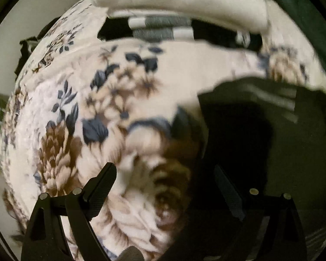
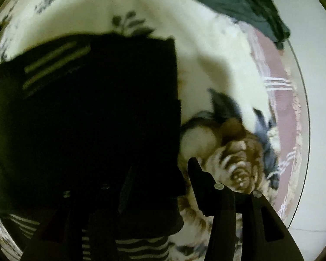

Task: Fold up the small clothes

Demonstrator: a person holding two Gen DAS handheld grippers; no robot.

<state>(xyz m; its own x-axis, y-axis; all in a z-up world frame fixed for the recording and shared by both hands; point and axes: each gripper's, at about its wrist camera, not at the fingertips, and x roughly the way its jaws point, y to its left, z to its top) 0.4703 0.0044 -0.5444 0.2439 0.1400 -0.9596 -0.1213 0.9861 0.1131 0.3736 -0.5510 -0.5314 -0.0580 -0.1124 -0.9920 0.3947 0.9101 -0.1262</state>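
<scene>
Both views blurred. Black garment [image 2: 87, 119] lies on the floral bedspread [image 1: 76, 108], a grey-striped patch near its upper left edge in the right wrist view. A striped piece [image 2: 141, 245] pokes out beneath its near edge.

Right gripper [image 2: 156, 187] points down over the garment's right edge. Jaws part-open; 1 finger over black cloth, the other over bedspread. Pads do not seem to press on anything, though the dark finger is hard to read against black fabric.

Left gripper [image 1: 165, 184] wide open, nothing in it, straddling the garment's left edge [image 1: 239, 141].

Further back, left wrist view: a white pillow [image 1: 180, 2] and more black, grey and white clothes [image 1: 163, 28].

Risks, as judged:
- Closing here could catch bedspread with the garment, since both grippers straddle the border; the cover would drag and spoil the fold.
- Pinching only 1 layer lets the fold open.
- The striped piece underneath could lift along too.
- Uneven grips give a skewed crease.
</scene>
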